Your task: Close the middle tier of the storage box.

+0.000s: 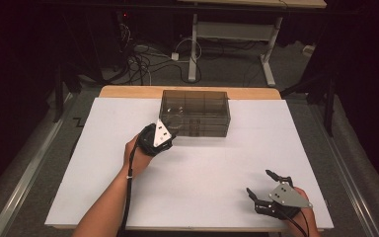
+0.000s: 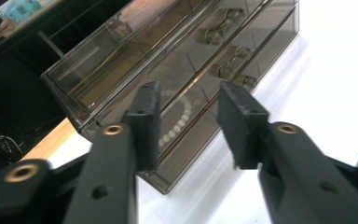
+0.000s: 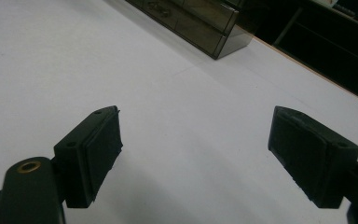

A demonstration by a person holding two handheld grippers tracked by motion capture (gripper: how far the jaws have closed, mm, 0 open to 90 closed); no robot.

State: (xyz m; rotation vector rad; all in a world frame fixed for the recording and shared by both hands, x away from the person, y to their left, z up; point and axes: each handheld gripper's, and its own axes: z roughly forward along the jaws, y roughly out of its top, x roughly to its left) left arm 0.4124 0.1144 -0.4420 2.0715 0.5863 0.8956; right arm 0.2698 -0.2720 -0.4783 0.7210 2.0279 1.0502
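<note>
A smoked clear drawer box [image 1: 195,111] stands at the back middle of the white board [image 1: 217,168]. My left gripper [image 1: 169,135] is at the box's front left corner, and a hand holds it. In the left gripper view the left gripper [image 2: 189,100] is open, with nothing between its pads, and the box [image 2: 168,56] lies just beyond them. A string of white beads [image 2: 177,120] shows through a drawer front, and small drawer handles [image 2: 223,70] sit farther along. My right gripper [image 1: 259,181] rests wide open near the front right of the board. The right gripper [image 3: 193,123] has bare board between its pads, and the box [image 3: 193,18] is far off.
The board lies on a wooden table [image 1: 128,92] whose edge shows at the back. Beyond it are floor cables [image 1: 143,59] and the white legs of another desk [image 1: 193,49]. Dark room surrounds the table on both sides.
</note>
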